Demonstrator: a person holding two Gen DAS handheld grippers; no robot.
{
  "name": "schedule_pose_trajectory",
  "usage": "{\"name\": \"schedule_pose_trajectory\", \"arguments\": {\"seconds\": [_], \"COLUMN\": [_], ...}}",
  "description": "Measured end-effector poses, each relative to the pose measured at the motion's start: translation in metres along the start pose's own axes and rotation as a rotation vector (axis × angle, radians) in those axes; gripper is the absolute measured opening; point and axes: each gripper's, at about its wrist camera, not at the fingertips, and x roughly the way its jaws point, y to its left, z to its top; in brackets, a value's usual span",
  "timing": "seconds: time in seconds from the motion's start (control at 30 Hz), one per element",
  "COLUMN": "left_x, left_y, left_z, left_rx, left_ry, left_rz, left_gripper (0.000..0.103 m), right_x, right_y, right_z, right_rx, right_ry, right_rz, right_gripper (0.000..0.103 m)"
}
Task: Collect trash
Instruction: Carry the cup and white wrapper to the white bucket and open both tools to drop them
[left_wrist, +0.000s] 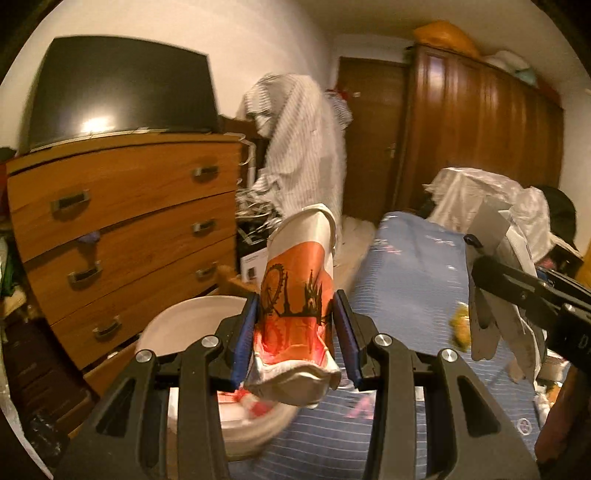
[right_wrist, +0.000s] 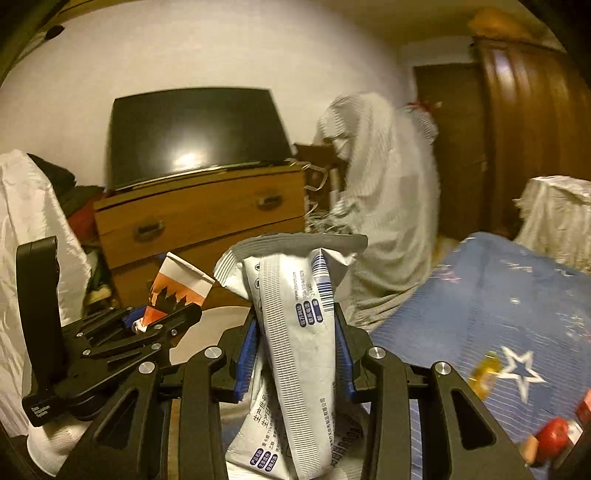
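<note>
My left gripper is shut on a crushed paper cup printed in orange with a black skyline; the cup stands up between the blue pads. In the right wrist view the same cup shows at the left in the left gripper. My right gripper is shut on a crumpled white wrapper with blue print and a barcode. That wrapper hangs from the right gripper at the right edge of the left wrist view. A white round bin sits low, just beyond the left gripper.
A wooden chest of drawers with a dark screen on top stands at the left. A blue star-patterned bedspread carries small yellow and red scraps. Draped white cloths and a dark wardrobe stand behind.
</note>
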Motion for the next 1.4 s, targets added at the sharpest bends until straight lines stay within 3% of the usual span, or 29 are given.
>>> {"name": "schedule_pose_trajectory", "arguments": {"seconds": [0.3,0.5,0.6,0.83,1.4], "left_x": [0.057,0.095,0.109,0.135,0.152], "left_y": [0.068,0.097,0.109,0.121,0.132], "left_z": [0.001,-0.008,-0.012,-0.027,-0.037], "left_rx": [-0.054,-0.078,-0.085,-0.094,-0.105], "left_ry": [0.162,0.286,0.332,0.410,0.429], "left_rz": [0.044,0.050,0.053,0.060,0.070], "left_gripper": [0.040,0.040,0.040,0.041,0.043], "right_x": [0.140,0.224,0.248,0.276,0.283], "right_y": [0.044,0.056,0.052,0.048,0.036], "right_z": [0.030,0.019,0.010,-0.007,-0.017], "right_rx": [-0.007,-0.002,0.016,0.040,0.038], "right_ry": [0.232,0.416,0.473,0.533,0.542], "right_rz": [0.107,0.123,0.124,0.138,0.150], "right_gripper": [0.038,0.038,0.038,0.038,0.038]}}
